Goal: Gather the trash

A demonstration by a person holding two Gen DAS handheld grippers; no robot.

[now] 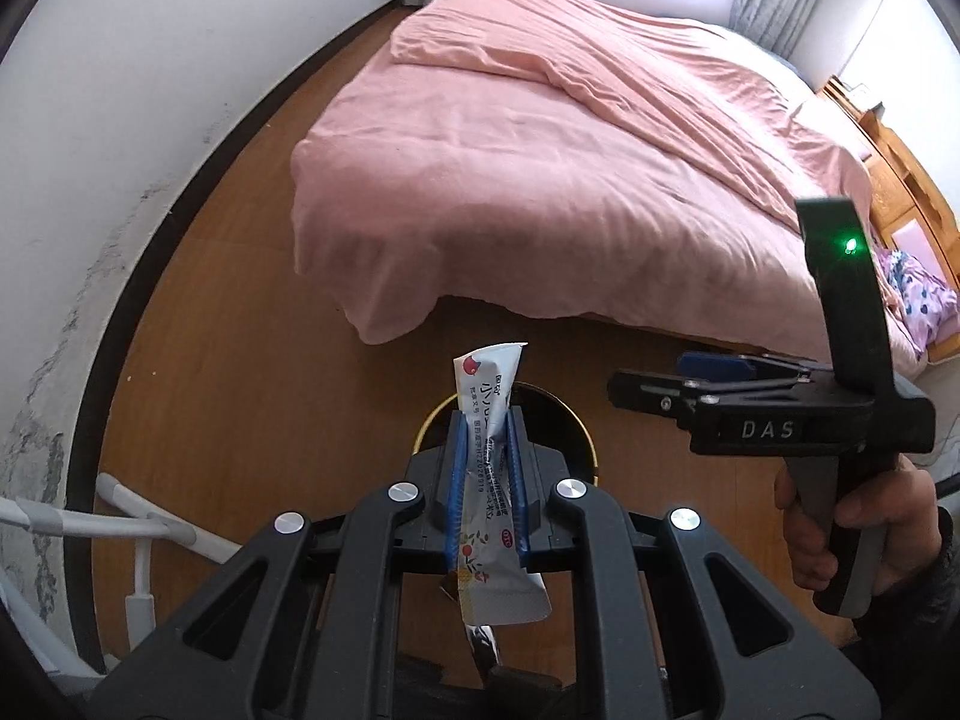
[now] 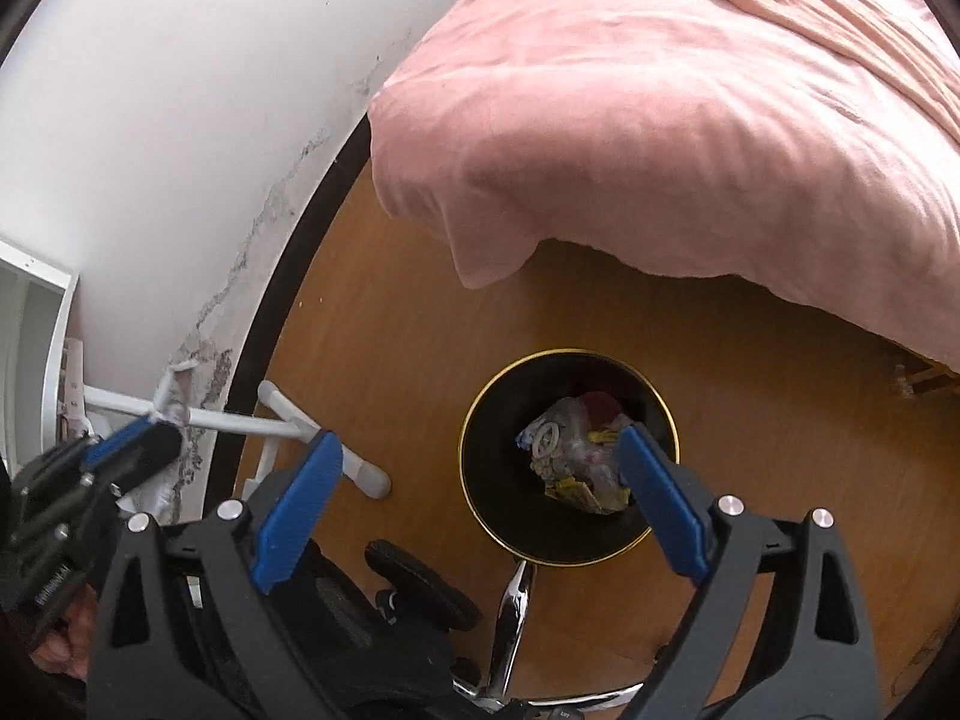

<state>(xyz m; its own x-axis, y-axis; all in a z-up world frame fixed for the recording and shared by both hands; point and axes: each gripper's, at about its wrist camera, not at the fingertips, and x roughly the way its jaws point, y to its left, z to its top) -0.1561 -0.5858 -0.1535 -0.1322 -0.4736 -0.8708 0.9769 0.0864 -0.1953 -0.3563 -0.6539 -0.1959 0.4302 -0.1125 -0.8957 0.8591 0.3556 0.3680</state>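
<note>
Currently my left gripper [image 1: 487, 420] is clenched on a white sachet wrapper [image 1: 489, 480], printed with small text and a red fruit mark. The blue pads [image 1: 457, 480] press it from both sides; its torn top sticks up past the fingertips and its lower end hangs below the jaws, with a scrap of a darker wrapper [image 1: 485, 648] showing underneath. The gripper points steeply down, and past the fingertips I see the gold rim of the black trash bin [image 1: 582, 438] on the wooden floor [image 1: 252, 372].

My right gripper [image 2: 474, 480] stands released, jaws spread wide with nothing between them. Through the gap, the right wrist view looks straight down into the bin [image 2: 480, 480], which sits just off the foot of the bed. Crumpled trash [image 2: 573, 450] already lies in the bottom: clear plastic, yellow bits, something red at the back. The right fingertip [image 2: 636, 444] overlaps the bin's mouth in this view; I cannot tell whether it is above the rim or inside it.

From the left wrist view, the right gripper [image 1: 660, 384] shows side-on at the right, a hand [image 1: 840, 528] around its handle, a green light lit on its upright.

A pink cover [image 1: 540, 168] drapes over the bed. White tube legs [image 2: 312, 432] stand against the scuffed wall, and chair casters [image 2: 420, 588] and a chrome leg sit near the bin.
</note>
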